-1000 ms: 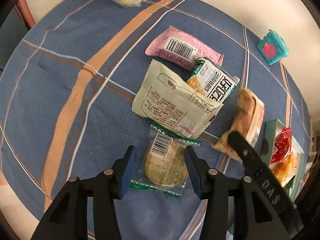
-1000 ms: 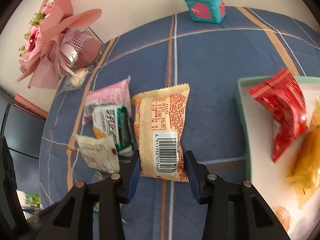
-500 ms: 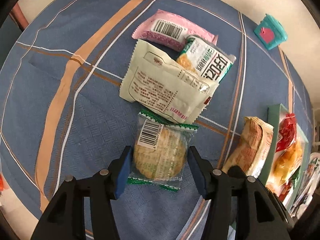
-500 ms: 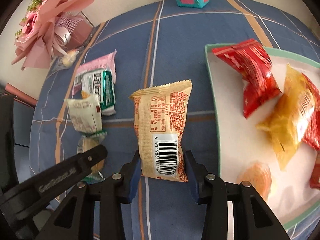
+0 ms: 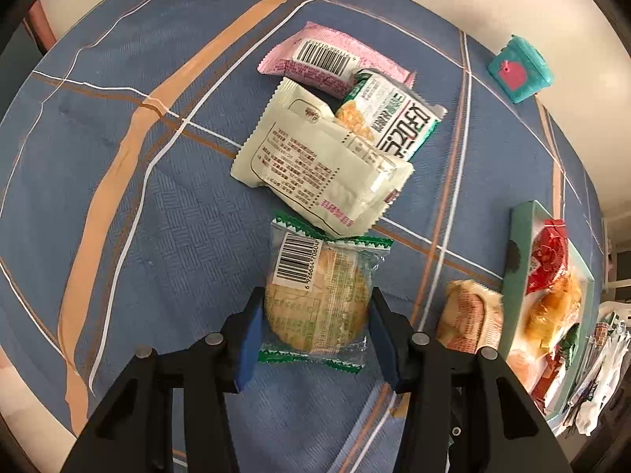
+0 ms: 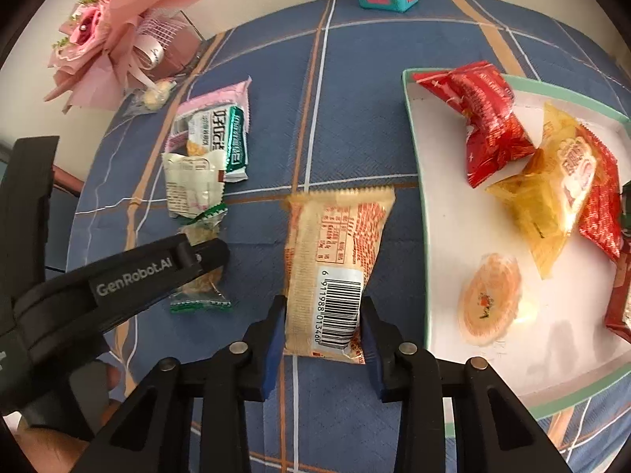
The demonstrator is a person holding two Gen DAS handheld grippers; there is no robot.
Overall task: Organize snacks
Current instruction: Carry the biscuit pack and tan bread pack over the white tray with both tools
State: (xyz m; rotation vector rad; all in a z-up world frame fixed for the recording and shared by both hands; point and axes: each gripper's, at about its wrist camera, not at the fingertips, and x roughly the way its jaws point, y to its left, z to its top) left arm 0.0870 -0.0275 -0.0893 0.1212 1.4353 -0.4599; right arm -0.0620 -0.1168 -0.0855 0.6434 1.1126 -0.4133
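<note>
We are holding two sets of tongs over a table covered in a blue plaid cloth point(image 6: 355, 79). Our right gripper point(image 6: 322, 329) is clamped on the bottom of an orange-printed packet point(image 6: 335, 260), carrying it just left of a green-rimmed tray point(image 6: 416, 157) that already holds red and yellow snacks. Our left gripper point(image 5: 315, 331) is closing its jaws around a round cookie in a clear, green-edged wrapper point(image 5: 315, 299), its pads touching the wrapper's sides while it lies on the cloth.

We are judging the risks. The cookie's top edge is tucked under a cream packet point(image 5: 319, 161), so lifting may drag that packet along. The slick wrapper could slip, or the cookie crack if squeezed hard. The orange packet, pinched only at its end, may swing and catch the tray rim.
</note>
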